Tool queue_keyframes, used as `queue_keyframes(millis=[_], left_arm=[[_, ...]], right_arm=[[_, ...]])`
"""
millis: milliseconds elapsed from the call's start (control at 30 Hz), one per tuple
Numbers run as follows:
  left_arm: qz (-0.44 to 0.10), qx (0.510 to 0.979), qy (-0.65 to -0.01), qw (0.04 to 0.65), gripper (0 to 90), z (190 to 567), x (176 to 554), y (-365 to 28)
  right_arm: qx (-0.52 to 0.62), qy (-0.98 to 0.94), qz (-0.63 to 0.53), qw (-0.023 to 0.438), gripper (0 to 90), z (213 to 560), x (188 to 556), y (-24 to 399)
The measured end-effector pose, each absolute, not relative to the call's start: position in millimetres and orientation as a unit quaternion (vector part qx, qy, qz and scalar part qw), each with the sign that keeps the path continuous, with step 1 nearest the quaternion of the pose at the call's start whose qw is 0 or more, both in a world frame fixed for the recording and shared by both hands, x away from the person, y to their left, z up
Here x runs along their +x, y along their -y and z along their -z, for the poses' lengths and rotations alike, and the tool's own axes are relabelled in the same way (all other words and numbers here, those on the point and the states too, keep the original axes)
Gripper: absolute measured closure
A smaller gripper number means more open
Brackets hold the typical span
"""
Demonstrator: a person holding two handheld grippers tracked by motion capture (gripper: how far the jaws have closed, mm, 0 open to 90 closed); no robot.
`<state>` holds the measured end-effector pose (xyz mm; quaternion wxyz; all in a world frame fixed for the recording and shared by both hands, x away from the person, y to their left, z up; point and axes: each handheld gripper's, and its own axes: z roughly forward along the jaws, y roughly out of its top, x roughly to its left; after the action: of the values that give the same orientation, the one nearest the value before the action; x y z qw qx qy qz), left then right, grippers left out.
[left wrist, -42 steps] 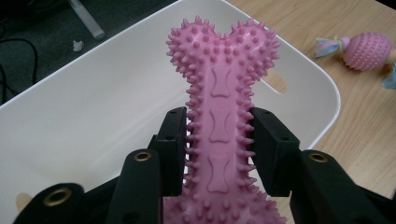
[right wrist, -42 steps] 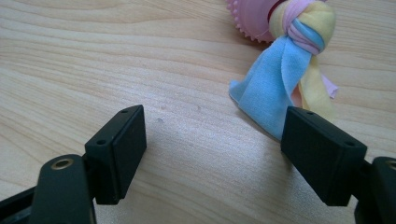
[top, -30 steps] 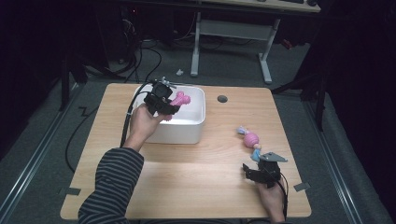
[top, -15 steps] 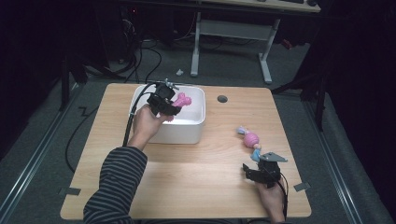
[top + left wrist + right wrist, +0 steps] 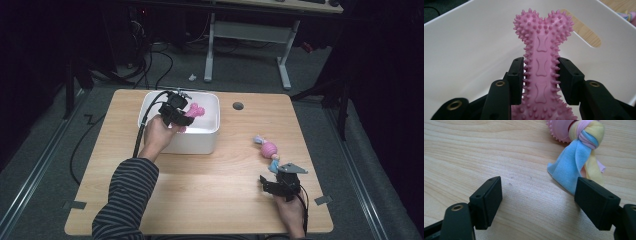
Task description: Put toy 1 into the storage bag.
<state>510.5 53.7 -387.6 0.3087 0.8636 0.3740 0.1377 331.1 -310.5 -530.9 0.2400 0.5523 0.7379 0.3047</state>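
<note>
- In the high view, I saw the left gripper (image 5: 176, 111) at the upper left of centre, held over the bin (image 5: 210, 131).
- Its jaws pinched the bone (image 5: 543, 75), a pink spiked chew toy, by the narrow shaft. In the left gripper view, both pads pressed on the spikes at either side, at mid-frame.
- The bone's lobed end pointed to the top of that frame, with the bin's white wall behind it. I could not tell whether the bone touched the bin floor.
- In the high view, the bone (image 5: 194, 112) showed as a pink patch just right of the left gripper, inside the bin's outline.
- The right gripper (image 5: 281, 186) sat at the lower right of the high view, low over the table (image 5: 220, 195).
- Its jaws stood spread with nothing between them; in the right gripper view, bare wood lay in the gap.
- The rope toy (image 5: 579, 147) lay at the upper right of that frame, its blue cloth tail reaching down close to the right-hand pad.
- In the high view, the rope toy (image 5: 269, 150) lay just above the right gripper, well apart from the bin.
</note>
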Motion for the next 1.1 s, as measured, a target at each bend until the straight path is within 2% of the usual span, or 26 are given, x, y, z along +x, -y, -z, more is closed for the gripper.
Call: queue_keyframes(millis=[933,1033,1100], left_arm=[[-0.122,0.877,-0.371,0.279,56.9,399.6,511.2,-47.3],[-0.12,0.874,-0.378,0.282,54.2,399.3,511.8,-47.2],[-0.117,0.866,-0.388,0.292,48.8,397.1,512.1,-48.4]], right_arm=[[0.55,-0.739,-0.305,0.241,22.5,531.0,331.3,310.7],[0.551,-0.738,-0.305,0.241,22.5,530.9,331.2,310.6],[0.551,-0.739,-0.304,0.24,22.4,530.9,331.2,310.7]])
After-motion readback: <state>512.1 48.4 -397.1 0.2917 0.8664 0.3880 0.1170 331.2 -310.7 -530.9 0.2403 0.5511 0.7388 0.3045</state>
